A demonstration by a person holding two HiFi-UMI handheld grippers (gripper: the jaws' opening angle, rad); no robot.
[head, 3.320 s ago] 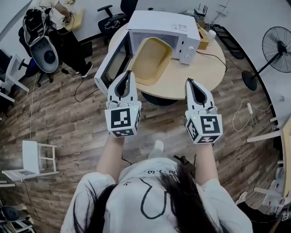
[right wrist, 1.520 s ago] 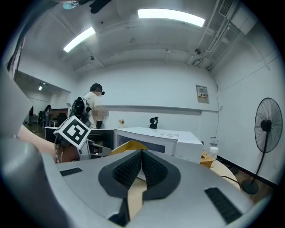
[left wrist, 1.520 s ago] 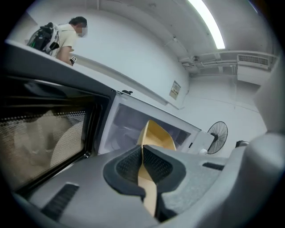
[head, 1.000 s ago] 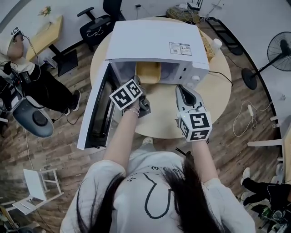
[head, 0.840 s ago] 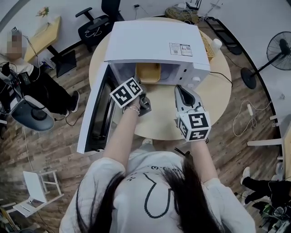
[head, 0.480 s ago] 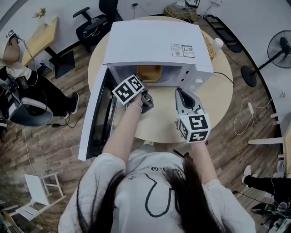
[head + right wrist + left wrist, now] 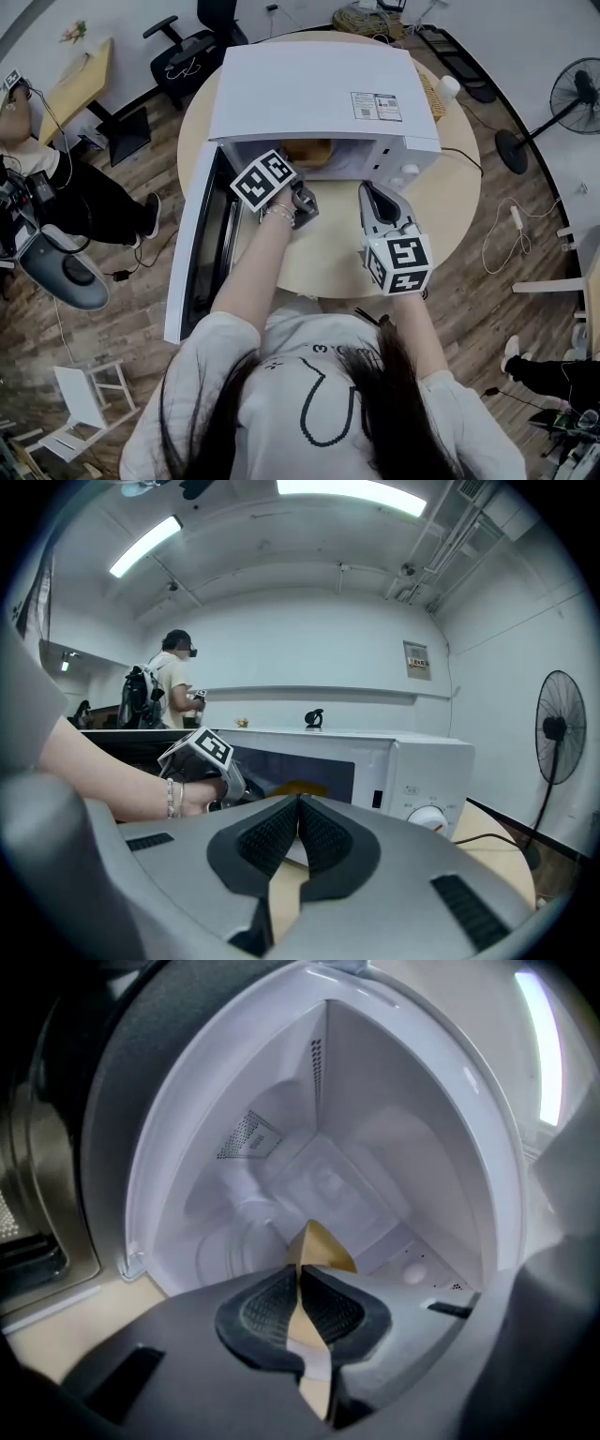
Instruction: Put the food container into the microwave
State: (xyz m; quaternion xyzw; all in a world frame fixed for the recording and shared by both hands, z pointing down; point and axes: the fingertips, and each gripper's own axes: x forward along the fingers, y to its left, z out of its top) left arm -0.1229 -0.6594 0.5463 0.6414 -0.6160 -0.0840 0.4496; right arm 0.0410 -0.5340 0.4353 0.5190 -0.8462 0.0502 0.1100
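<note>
The white microwave (image 7: 319, 89) stands on the round wooden table (image 7: 450, 187) with its door (image 7: 202, 244) swung open to the left. The yellow food container (image 7: 307, 150) lies inside the cavity, mostly hidden under the microwave's top. My left gripper (image 7: 298, 192) reaches into the opening and is shut on the container's rim (image 7: 314, 1246), with the white cavity walls (image 7: 375, 1147) all round it. My right gripper (image 7: 373, 190) hangs shut and empty in front of the control panel (image 7: 427, 780). The right gripper view shows the left gripper (image 7: 208, 752) at the opening.
A standing fan (image 7: 574, 94) and a loose cable (image 7: 511, 225) are on the floor to the right. An office chair (image 7: 192, 47) stands behind the table. A person (image 7: 37, 178) is at the far left. A wicker basket (image 7: 431, 94) sits behind the microwave.
The left gripper has carried the container from in front of the open microwave into the cavity, and pushed it a little deeper over the last second. The right gripper has barely moved.
</note>
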